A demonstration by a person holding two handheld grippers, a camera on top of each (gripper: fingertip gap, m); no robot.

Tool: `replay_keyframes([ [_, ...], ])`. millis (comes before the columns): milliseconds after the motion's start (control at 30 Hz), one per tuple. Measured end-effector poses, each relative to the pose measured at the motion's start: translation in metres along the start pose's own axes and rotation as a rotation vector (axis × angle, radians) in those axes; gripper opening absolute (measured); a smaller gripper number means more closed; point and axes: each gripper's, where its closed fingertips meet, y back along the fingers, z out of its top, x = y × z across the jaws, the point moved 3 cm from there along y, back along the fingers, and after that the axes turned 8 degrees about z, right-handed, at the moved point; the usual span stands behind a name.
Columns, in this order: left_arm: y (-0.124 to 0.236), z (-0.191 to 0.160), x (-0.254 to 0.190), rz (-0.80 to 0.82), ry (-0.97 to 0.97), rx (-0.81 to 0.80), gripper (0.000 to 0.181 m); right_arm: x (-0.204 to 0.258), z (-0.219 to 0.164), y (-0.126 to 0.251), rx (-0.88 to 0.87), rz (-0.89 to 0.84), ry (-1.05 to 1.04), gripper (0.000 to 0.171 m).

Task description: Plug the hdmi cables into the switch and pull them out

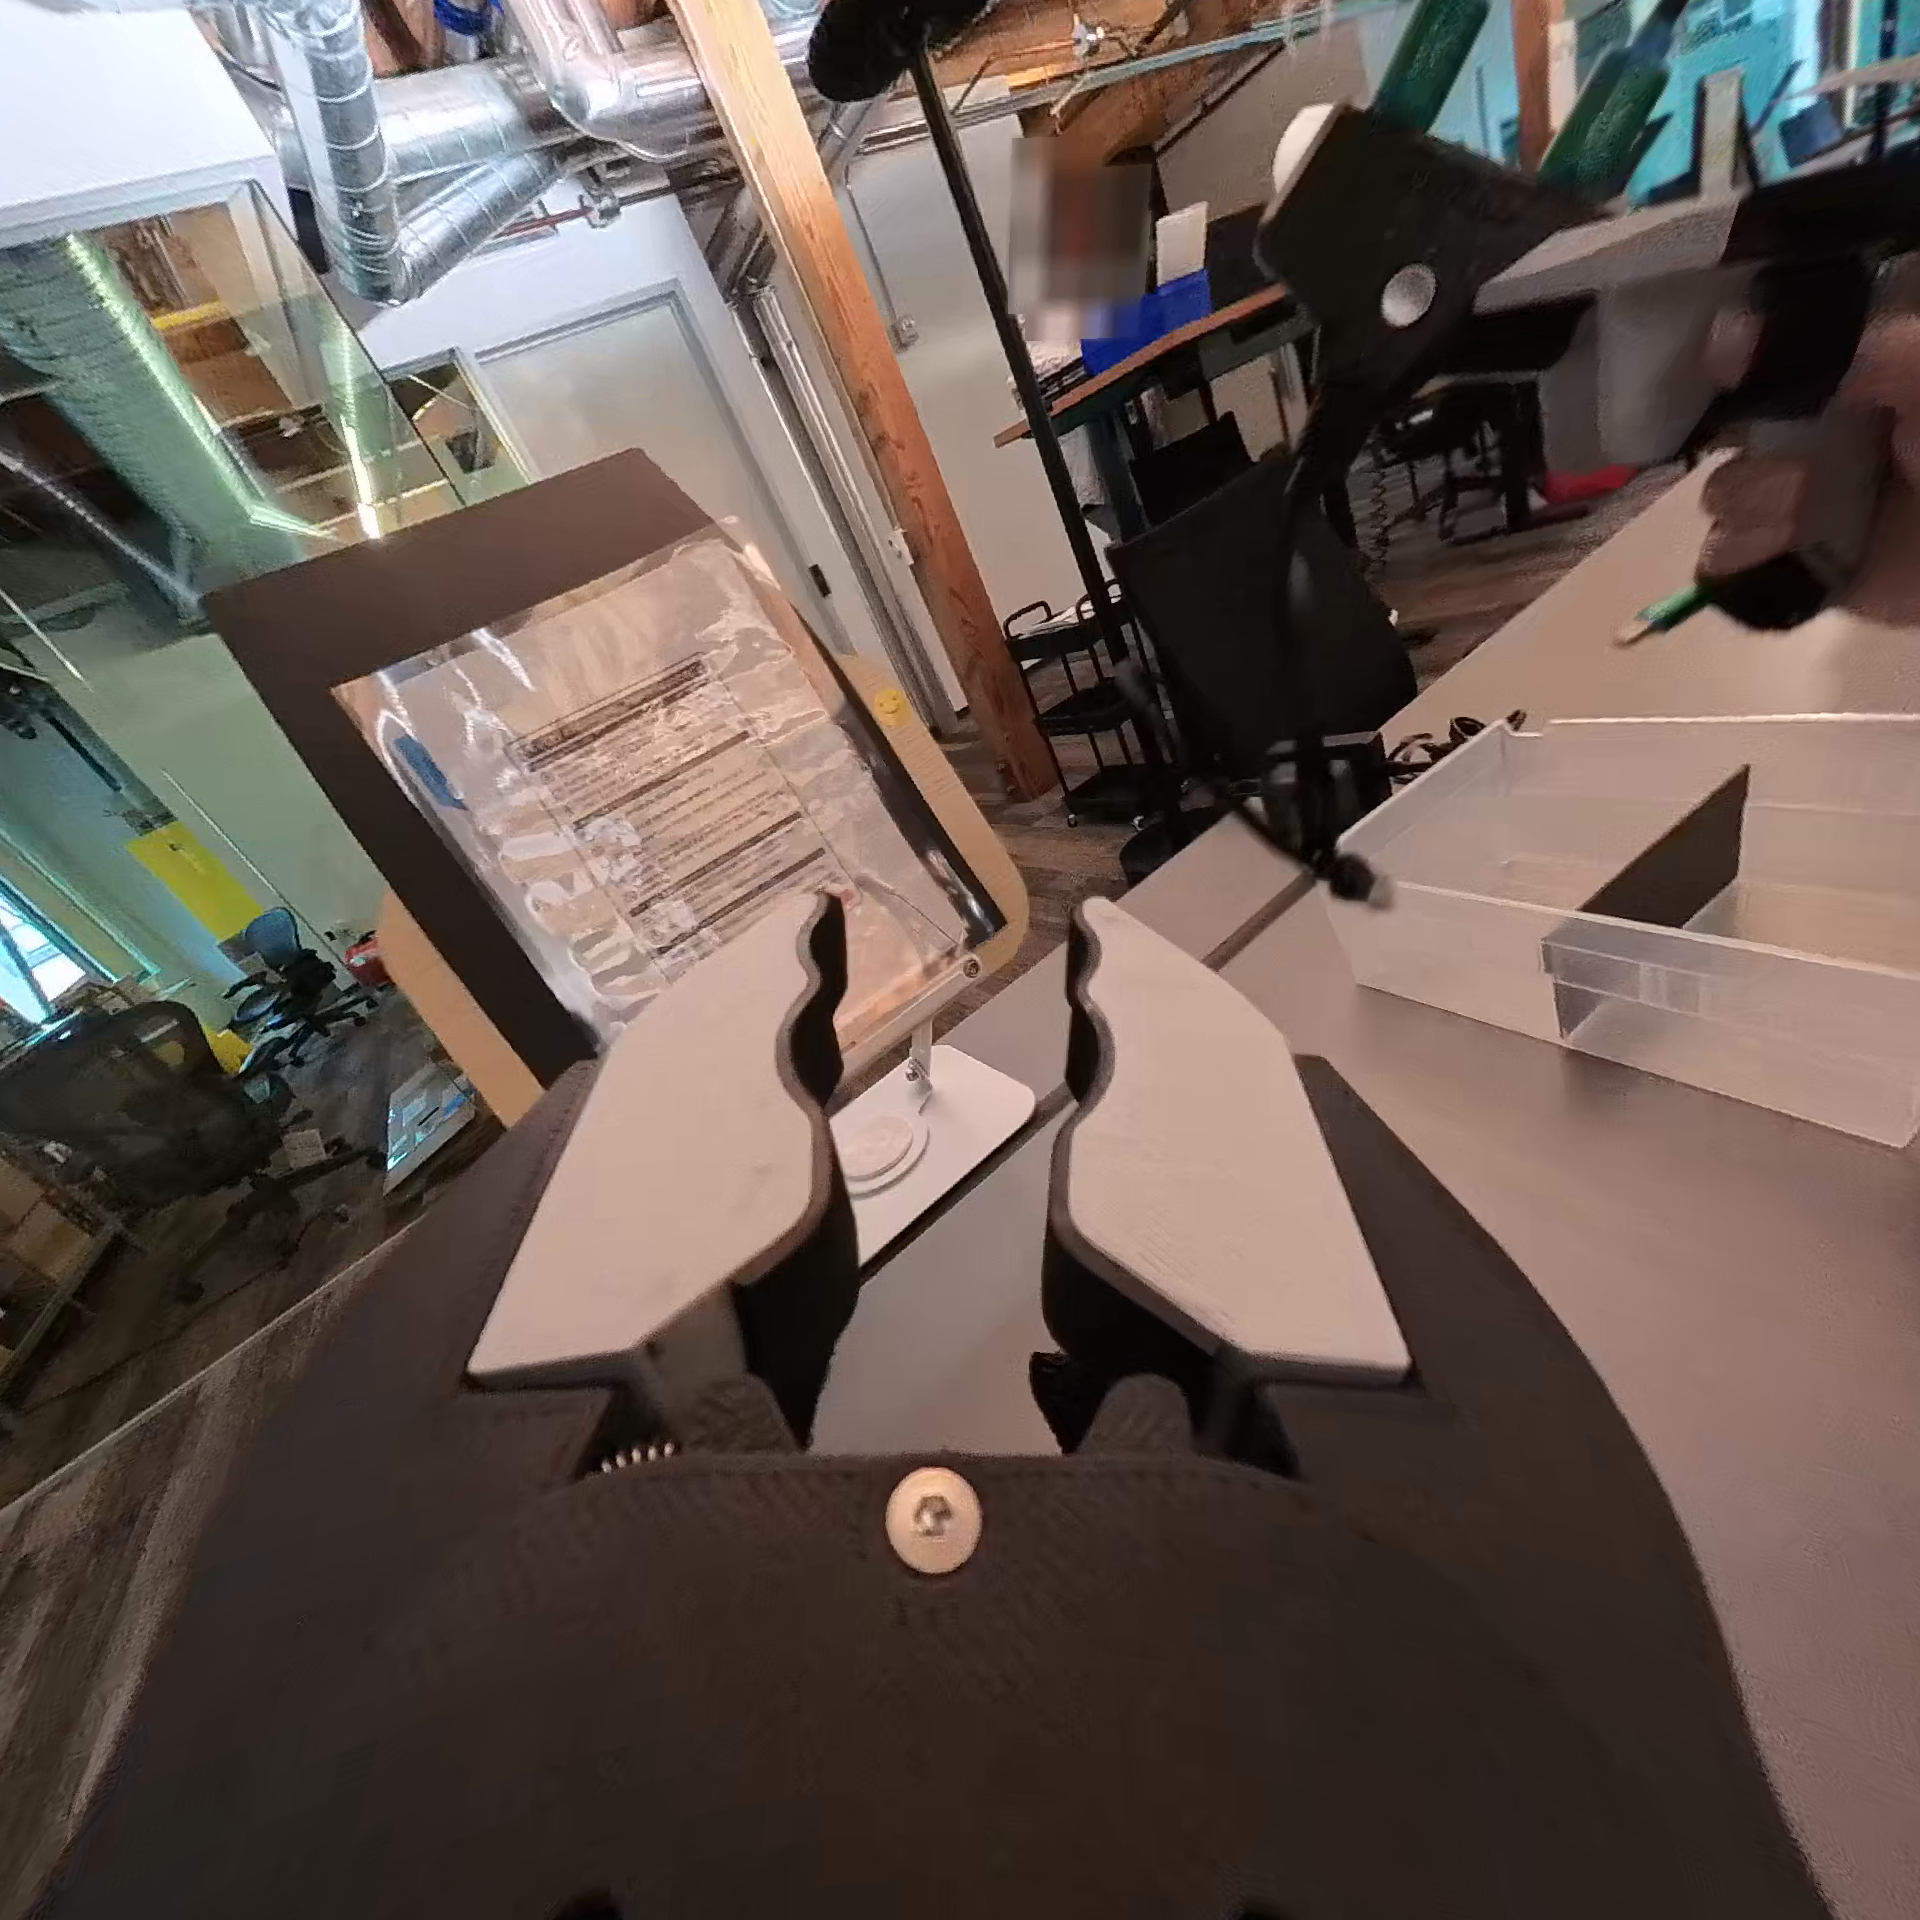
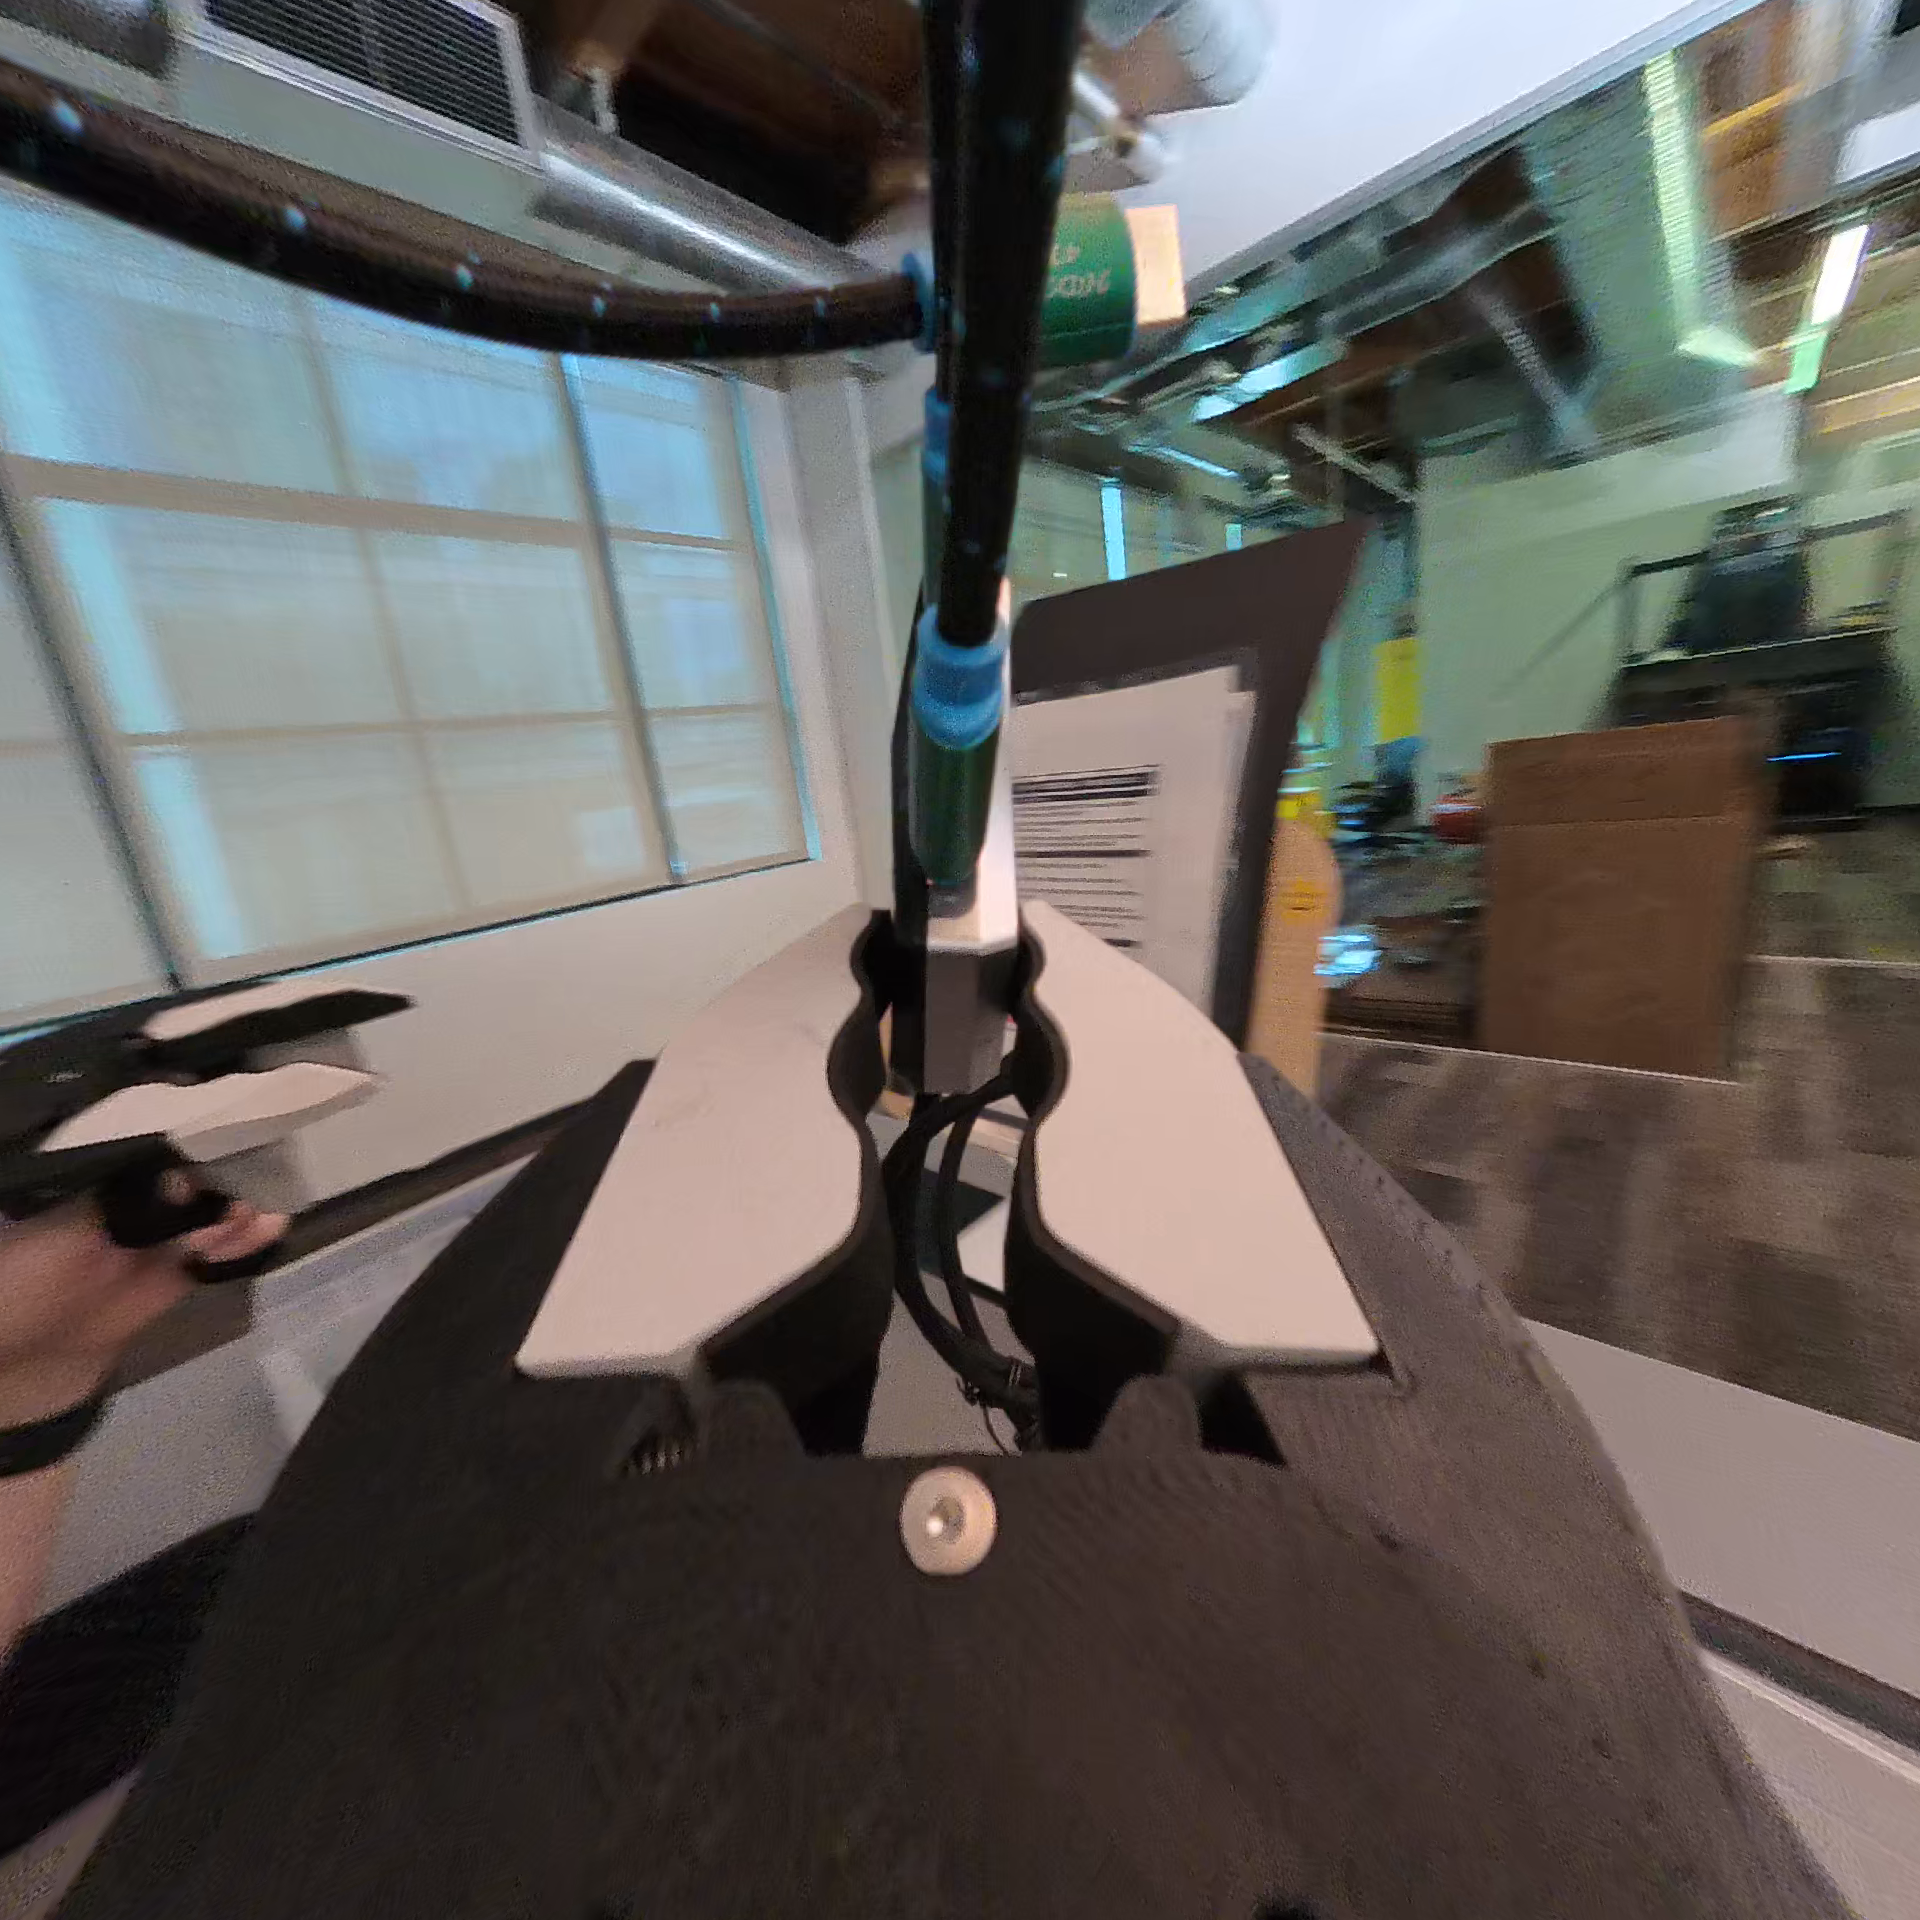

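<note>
Your left gripper (image 1: pixel 951 935) sits in the lower centre of the left wrist view with its fingers apart and nothing between them. Past the fingertips, at the middle left of the frame, a framed sheet on a stand (image 1: pixel 665 790) stands tilted on the grey table (image 1: pixel 1558 1351). At the right of the frame a clear plastic tray (image 1: pixel 1455 935) rests on the table, split by a dark divider (image 1: pixel 1673 862).

In the upper right of that view your right hand (image 1: pixel 1808 499) holds the other gripper, raised above the table, and a green plug with a pale metal tip (image 1: pixel 1662 613) pokes out below the hand. A thin black cable (image 1: pixel 1299 821) hangs from there to just beside the tray's near corner.

In the right wrist view your right gripper (image 2: pixel 951 971) is clamped on the small grey switch (image 2: pixel 961 997), pinched at the fingertips in the centre of the frame. A green and blue plug (image 2: pixel 951 769) stands upright in the top of the switch, and its black braided cable (image 2: pixel 987 312) runs straight up out of the frame. A second braided cable (image 2: pixel 416 281) curves in from the upper left to another green plug (image 2: pixel 1081 281) near the top centre; you cannot tell what that one joins. Thin black wires (image 2: pixel 935 1247) hang below the switch between the fingers. Your left hand (image 2: pixel 94 1288) and its gripper show at the left edge, blurred.
</note>
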Motion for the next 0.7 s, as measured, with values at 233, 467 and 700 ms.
replay_keyframes([
  [233,-0.010,-0.011,-0.027,-0.060,-0.056,0.057,0.042,-0.075,-0.005,0.064,0.154,-0.221,0.154,0.021],
  [467,-0.013,-0.016,-0.038,-0.110,-0.064,0.090,0.041,-0.126,-0.097,0.095,0.584,-0.146,-0.011,0.021],
  [700,-0.015,-0.025,-0.048,-0.151,-0.098,0.147,0.041,-0.146,-0.159,0.110,0.771,-0.114,-0.294,0.021],
])
